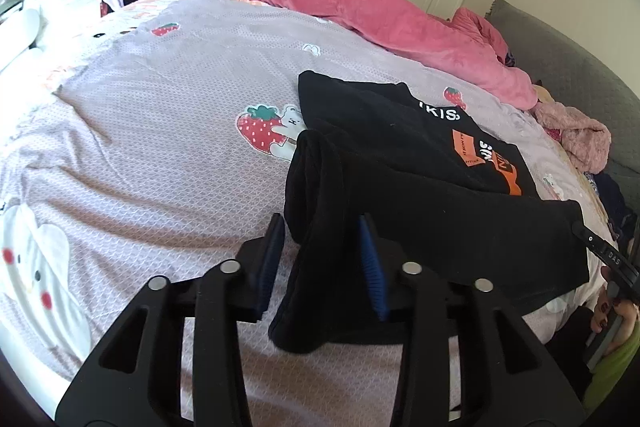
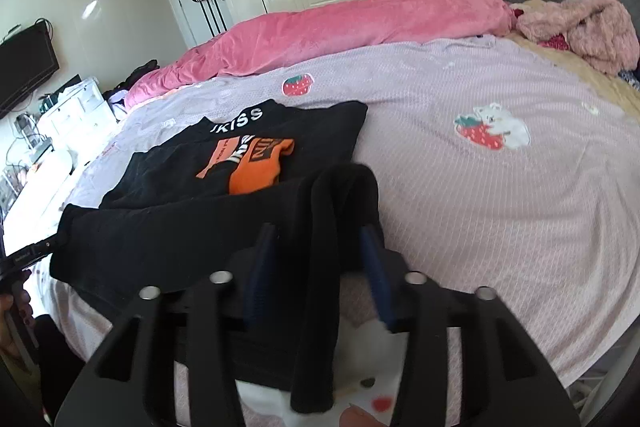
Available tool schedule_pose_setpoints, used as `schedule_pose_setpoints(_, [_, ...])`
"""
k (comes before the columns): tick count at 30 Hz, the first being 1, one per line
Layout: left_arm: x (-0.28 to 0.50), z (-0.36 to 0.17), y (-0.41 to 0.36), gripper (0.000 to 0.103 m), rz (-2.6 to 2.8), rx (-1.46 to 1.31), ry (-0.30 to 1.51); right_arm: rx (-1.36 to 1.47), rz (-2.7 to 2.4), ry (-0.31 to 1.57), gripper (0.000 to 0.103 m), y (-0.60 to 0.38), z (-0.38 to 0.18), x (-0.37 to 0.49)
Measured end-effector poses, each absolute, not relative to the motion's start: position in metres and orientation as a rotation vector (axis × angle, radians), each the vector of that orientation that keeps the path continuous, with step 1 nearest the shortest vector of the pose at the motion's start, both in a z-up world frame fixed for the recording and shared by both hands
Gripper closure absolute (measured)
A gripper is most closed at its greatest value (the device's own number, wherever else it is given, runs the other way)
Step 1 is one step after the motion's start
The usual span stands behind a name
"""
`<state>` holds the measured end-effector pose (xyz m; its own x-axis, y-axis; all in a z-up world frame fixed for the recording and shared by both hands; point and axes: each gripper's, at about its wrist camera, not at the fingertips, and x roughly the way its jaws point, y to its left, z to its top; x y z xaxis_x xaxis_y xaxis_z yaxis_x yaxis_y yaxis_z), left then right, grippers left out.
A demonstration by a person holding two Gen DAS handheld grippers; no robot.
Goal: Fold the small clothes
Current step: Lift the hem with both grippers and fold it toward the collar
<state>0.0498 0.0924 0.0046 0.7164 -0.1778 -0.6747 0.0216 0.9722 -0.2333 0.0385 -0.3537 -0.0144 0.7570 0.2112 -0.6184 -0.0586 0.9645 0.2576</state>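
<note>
A black cotton T-shirt with an orange print [image 1: 400, 147] lies on the lilac strawberry-print bedsheet [image 1: 160, 147], its near hem doubled over. The left gripper [image 1: 322, 263] and right gripper [image 2: 316, 267] both stand parted, cloth loose between the pads (released, seemingly). Soft, light, floppy fabric; pinch folded corners.

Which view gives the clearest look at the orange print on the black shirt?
The right wrist view: the orange print lies near centre, unobstructed, with its white lettering visible. In the left wrist view the same print sits further right, and a fold of the black shirt covers its lower part.
</note>
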Motion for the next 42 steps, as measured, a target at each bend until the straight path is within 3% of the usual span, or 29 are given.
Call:
schedule_pose_setpoints(9, [0.019, -0.004, 0.098, 0.057, -0.115, -0.232, 0.794, 0.217, 0.177, 0.740, 0.044, -0.340, -0.025, 0.004])
schedule_pose_setpoints(22, [0.027, -0.021, 0.098, 0.057, -0.161, -0.317, 0.845, 0.221, 0.209, 0.776, 0.045, -0.330, -0.038, 0.006])
schedule_pose_setpoints(23, [0.029, -0.021, 0.097, 0.059, -0.170, -0.320, 0.849, 0.223, 0.212, 0.778, 0.051, -0.330, -0.038, 0.008])
schedule_pose_setpoints(24, [0.033, -0.021, 0.094, 0.077, -0.176, -0.314, 0.851, 0.225, 0.217, 0.779, 0.066, -0.329, -0.038, 0.010])
schedule_pose_setpoints(25, [0.034, -0.021, 0.091, 0.092, -0.184, -0.306, 0.854, 0.221, 0.223, 0.784, 0.074, -0.328, -0.039, 0.013])
schedule_pose_setpoints(26, [0.036, -0.019, 0.087, 0.099, -0.191, -0.297, 0.853, 0.212, 0.221, 0.788, 0.086, -0.327, -0.040, 0.015])
schedule_pose_setpoints(30, [0.041, -0.006, 0.082, 0.100, -0.204, -0.264, 0.817, 0.213, 0.219, 0.776, 0.092, -0.330, -0.037, 0.019])
schedule_pose_setpoints(42, [0.091, 0.052, 0.097, 0.100, -0.191, -0.325, 0.674, 0.299, 0.239, 0.590, 0.093, -0.352, 0.024, 0.059])
